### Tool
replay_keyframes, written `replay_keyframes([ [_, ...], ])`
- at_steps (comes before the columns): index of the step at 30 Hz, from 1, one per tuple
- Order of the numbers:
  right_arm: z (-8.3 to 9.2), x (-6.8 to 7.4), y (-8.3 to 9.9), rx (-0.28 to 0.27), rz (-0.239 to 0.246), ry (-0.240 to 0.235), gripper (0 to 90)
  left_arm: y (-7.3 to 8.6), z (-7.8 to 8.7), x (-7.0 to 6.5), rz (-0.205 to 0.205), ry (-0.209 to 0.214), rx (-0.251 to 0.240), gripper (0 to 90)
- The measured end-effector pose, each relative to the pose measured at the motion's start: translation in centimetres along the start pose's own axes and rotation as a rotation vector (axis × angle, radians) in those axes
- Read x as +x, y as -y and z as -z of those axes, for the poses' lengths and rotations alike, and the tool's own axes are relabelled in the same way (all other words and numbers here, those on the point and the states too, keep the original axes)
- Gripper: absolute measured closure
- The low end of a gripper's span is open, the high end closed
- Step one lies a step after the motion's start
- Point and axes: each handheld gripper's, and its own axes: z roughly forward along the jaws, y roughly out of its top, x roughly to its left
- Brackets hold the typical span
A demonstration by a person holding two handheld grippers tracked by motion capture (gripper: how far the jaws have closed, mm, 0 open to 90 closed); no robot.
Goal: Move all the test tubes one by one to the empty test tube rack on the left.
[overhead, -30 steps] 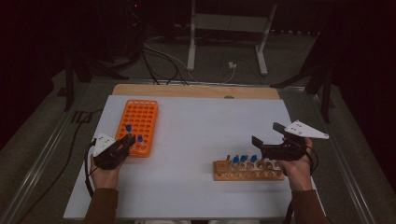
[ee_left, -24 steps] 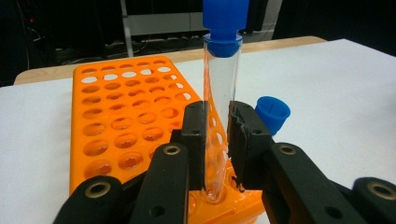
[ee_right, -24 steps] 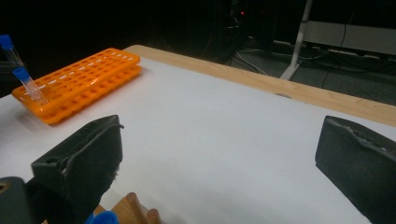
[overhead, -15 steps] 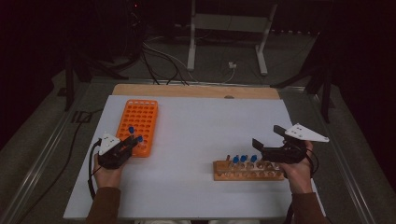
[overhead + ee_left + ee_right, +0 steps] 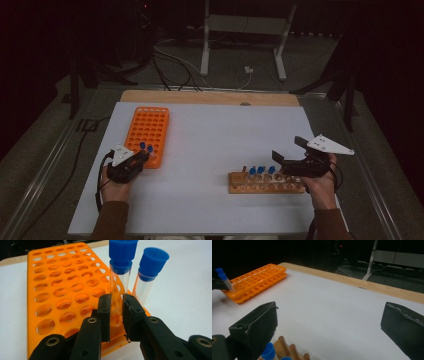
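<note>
My left gripper [image 5: 116, 302] is shut on a clear test tube with a blue cap [image 5: 119, 277], which stands upright over the near right corner of the orange rack [image 5: 57, 287]. The jaws hide its lower end. A second blue-capped tube [image 5: 150, 272] stands in the rack just beside it. In the high view the left gripper [image 5: 136, 161] sits at the near end of that orange rack [image 5: 150, 130]. My right gripper [image 5: 289, 150] hangs open with nothing between its jaws, just above the right end of a wooden rack [image 5: 265, 183] holding several blue-capped tubes [image 5: 261, 170].
A white sheet [image 5: 215, 135] covers the table, with a strip of bare wood [image 5: 210, 97] along the far edge. Cables and a metal stand [image 5: 240, 45] lie on the dark floor beyond. The right gripper view shows the orange rack [image 5: 254, 282] far off to its left.
The held tube has sunk a little toward the orange rack, closer to the tube beside it. Both hands have barely shifted.
</note>
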Motion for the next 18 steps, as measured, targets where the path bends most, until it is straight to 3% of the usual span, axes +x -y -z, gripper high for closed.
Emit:
replay_keyframes([
  [18, -0.16, 0.07, 0.33, 0.010, 0.005, -0.008, 1.2, 0.17, -0.03, -0.15, -0.009, -0.005, 0.018, 77.7],
])
